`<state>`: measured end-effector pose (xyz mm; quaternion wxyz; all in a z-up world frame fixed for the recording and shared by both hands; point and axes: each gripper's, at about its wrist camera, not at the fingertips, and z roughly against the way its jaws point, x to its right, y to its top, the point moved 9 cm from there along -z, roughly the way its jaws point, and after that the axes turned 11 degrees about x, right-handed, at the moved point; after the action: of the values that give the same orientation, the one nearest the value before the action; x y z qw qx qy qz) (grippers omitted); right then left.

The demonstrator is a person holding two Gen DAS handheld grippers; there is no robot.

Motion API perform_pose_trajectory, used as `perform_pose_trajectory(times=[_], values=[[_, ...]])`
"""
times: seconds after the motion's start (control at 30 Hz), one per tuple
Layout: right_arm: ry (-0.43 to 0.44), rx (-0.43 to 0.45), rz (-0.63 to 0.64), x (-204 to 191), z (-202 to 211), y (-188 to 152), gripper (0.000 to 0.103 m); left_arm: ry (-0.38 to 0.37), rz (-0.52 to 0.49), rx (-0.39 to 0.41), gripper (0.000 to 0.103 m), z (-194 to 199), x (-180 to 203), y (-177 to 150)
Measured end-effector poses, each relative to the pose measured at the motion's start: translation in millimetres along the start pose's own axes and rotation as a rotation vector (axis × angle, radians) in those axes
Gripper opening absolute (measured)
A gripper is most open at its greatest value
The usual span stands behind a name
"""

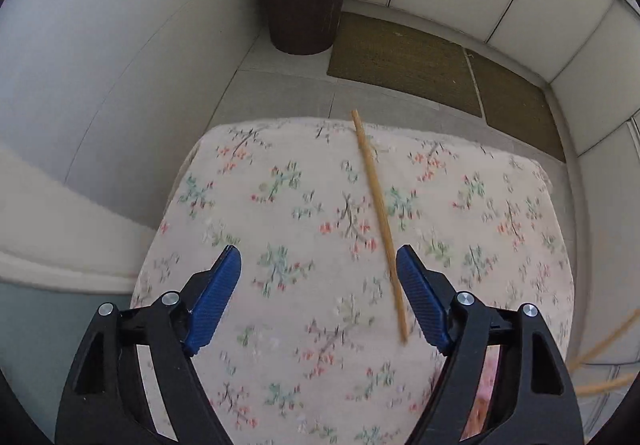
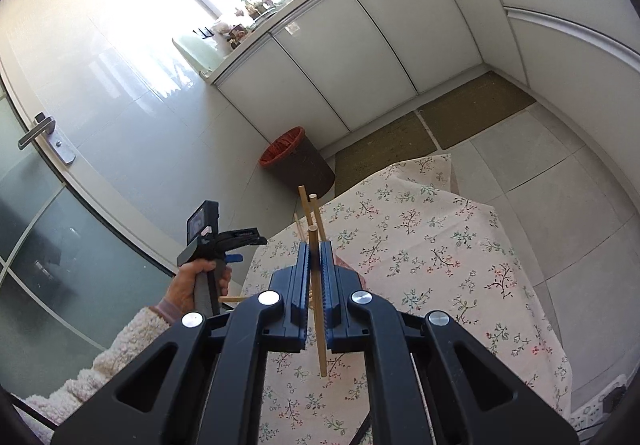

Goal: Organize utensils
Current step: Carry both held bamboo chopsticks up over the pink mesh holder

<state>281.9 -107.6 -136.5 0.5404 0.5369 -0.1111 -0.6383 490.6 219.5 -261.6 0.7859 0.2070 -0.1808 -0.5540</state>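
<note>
A pale wooden chopstick [image 1: 380, 221] lies slantwise on the flower-print tablecloth [image 1: 280, 205], one end past the far table edge. My left gripper [image 1: 318, 257] hangs open above the cloth, and the chopstick's near end sits just inside its right blue pad [image 1: 420, 301] without being pressed. My right gripper [image 2: 315, 247] is shut on a chopstick [image 2: 318, 333] that stands nearly upright through its jaws. More chopsticks [image 2: 306, 205] stick up just behind its tips; I cannot tell if they are gripped too. The right wrist view shows the left gripper [image 2: 250, 245] held in a hand [image 2: 188, 285] at the table's left edge.
A brown waste bin [image 1: 302, 5] with a red liner stands in the floor corner beyond the table. Olive floor mats [image 1: 404, 61] lie along white cabinet doors [image 2: 360, 45]. A glass door with a handle [image 2: 40, 133] is at the left. Two chopstick ends [image 1: 604, 365] show at the left wrist view's right edge.
</note>
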Motion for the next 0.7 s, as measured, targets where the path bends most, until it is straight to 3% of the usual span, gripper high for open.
perform_pose_trajectory(times=[0.07, 0.2, 0.33, 0.4, 0.43, 0.5, 0.53, 0.7], values=[[-0.004, -0.008, 0.002, 8.7, -12.0, 1.9, 0.006, 0.035, 0.025, -0.003, 0.073, -30.8, 0.0, 19.5], [-0.008, -0.033, -0.018, 24.2, -35.3, 0.6, 0.006, 0.029, 0.084, -0.005, 0.073, -78.1, 5.1, 46.9], [-0.014, -0.075, -0.056, 38.6, -56.0, -4.0, 0.006, 0.035, 0.152, -0.045, 0.072, -115.5, 3.4, 56.3], [-0.015, -0.087, -0.071, 43.0, -64.0, -6.6, 0.006, 0.027, 0.146, -0.053, 0.066, -127.3, 6.0, 60.6], [-0.016, -0.093, -0.073, 44.0, -67.3, -8.3, 0.006, 0.049, 0.116, -0.049, 0.062, -131.1, 7.3, 61.5], [-0.020, -0.100, -0.061, 43.7, -71.1, -12.2, 0.006, 0.081, 0.026, -0.023, 0.037, -134.6, 13.4, 63.5], [-0.022, -0.102, -0.054, 43.1, -72.2, -14.0, 0.006, 0.063, 0.005, -0.024, 0.012, -135.7, 17.3, 61.2], [-0.019, -0.097, -0.029, 37.3, -66.4, -18.1, 0.006, 0.036, -0.025, 0.077, 0.006, -108.2, 16.0, 50.6]])
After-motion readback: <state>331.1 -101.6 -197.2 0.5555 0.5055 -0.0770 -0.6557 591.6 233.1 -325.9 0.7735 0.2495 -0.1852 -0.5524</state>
